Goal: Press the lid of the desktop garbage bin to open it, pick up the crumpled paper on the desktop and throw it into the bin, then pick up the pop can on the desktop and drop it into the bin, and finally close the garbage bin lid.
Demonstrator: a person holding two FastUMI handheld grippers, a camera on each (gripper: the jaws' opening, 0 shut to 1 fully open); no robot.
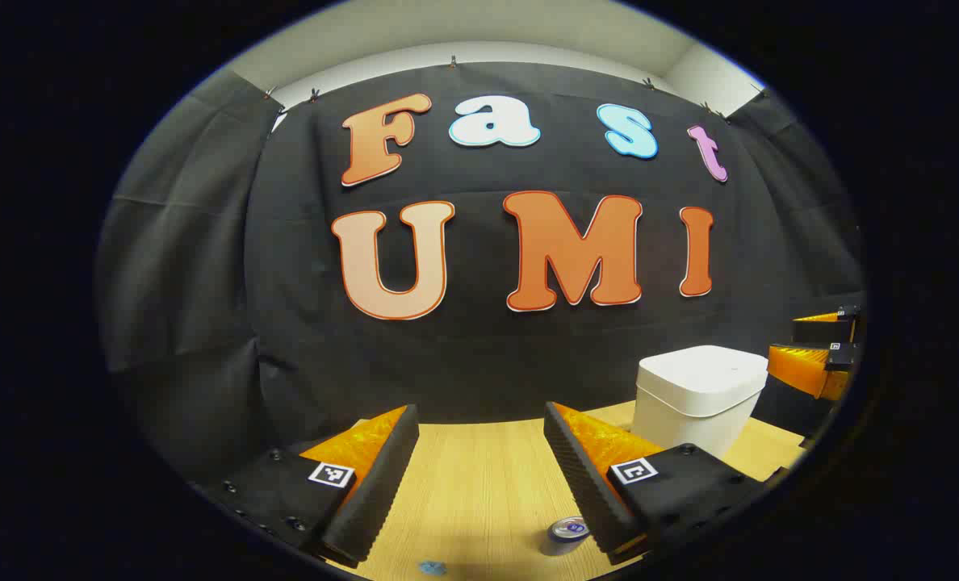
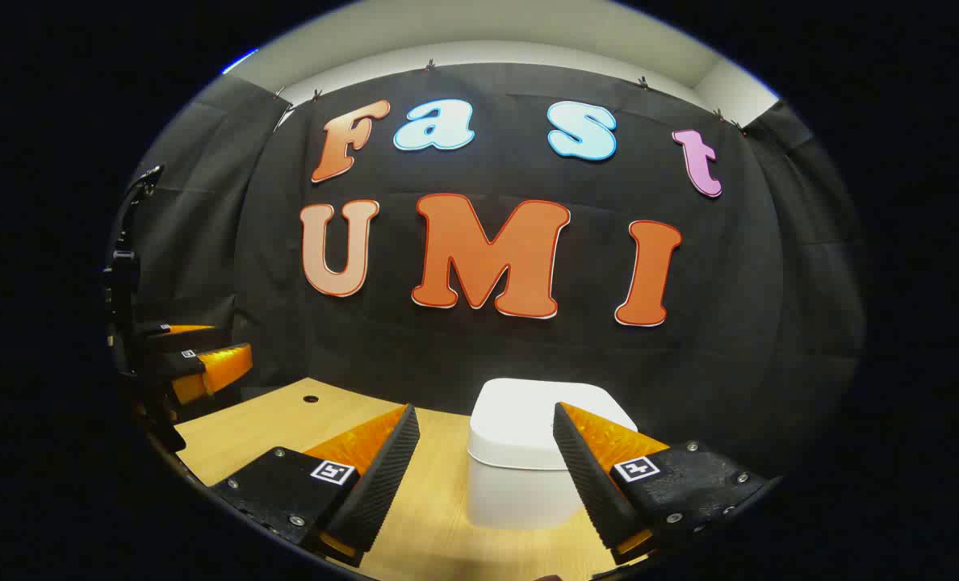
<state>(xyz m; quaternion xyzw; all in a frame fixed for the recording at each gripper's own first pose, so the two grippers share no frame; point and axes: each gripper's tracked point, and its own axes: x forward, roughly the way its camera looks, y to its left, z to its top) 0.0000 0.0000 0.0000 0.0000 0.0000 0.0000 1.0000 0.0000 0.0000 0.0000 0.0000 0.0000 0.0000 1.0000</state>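
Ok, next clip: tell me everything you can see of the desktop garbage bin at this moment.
The garbage bin is a small white box with rounded corners, plastic by its look, with a smooth overhanging lid that sits flat and shut. It stands upright on the wooden desktop near the black cloth wall. Nothing touches it. In the right gripper view it sits ahead, framed by the open right gripper; in the left gripper view it stands off to the right.

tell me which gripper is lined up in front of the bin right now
The right gripper: the white bin sits between its open fingers, lid shut. The left gripper has bare desk ahead, the bin off to its right.
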